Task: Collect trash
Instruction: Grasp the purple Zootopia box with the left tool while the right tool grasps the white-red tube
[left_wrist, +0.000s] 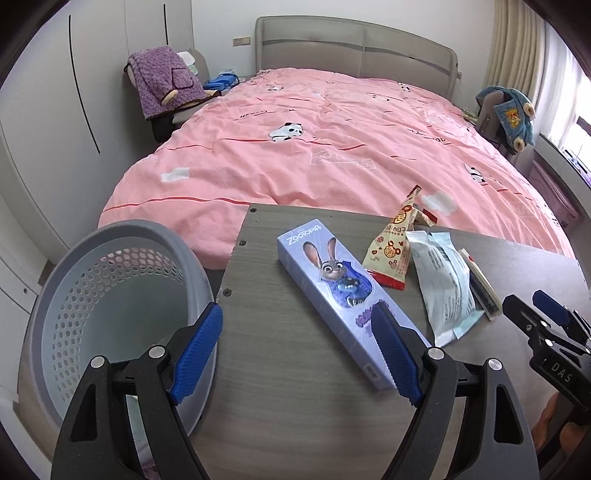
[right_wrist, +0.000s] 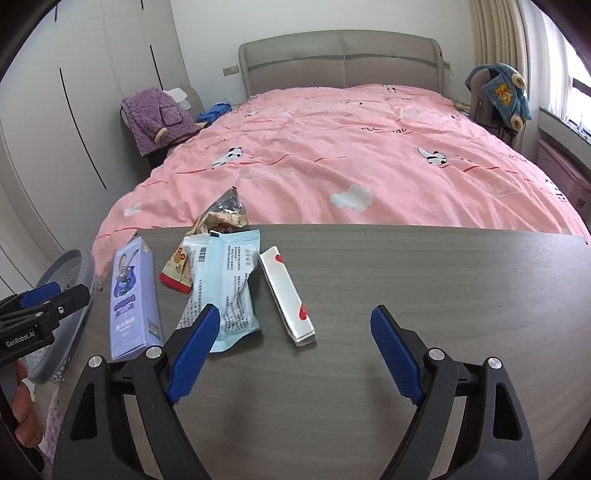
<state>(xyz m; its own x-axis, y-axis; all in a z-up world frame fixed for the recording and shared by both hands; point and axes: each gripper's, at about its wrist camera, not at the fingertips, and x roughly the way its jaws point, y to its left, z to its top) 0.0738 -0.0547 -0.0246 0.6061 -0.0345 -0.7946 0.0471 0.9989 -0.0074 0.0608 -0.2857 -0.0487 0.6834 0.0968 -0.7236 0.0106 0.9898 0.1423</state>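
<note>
Table: your landmark is the grey wood-grain table (right_wrist: 406, 280) at the foot of the pink bed (right_wrist: 332, 147); all the trash lies on its left half.
Purple box: the long purple carton with the rabbit picture (left_wrist: 340, 295) lies flat nearest the table's left edge, running from front to back.
Beige wrapper: a crumpled beige snack wrapper with red ends (left_wrist: 391, 247) sits at the table's far edge, just right of the carton.
Blue packet: the pale blue packet (right_wrist: 229, 284) lies flat in front of that wrapper, overlapping its near end.
White box: a slim white box with red marks (right_wrist: 286, 295) lies just right of the packet, towards the table's middle.
Bin: the grey perforated basket (left_wrist: 74, 280) stands off the table's left edge, below the tabletop.
Left gripper: your left gripper (left_wrist: 299, 350) has its fingers wide apart over the table's left front corner, nothing between them; the right pad overlaps the carton's near end in view, contact unclear.
Right gripper: your right gripper (right_wrist: 295, 350) also has its fingers spread wide, holding nothing, above bare tabletop in front of the white box.
</note>
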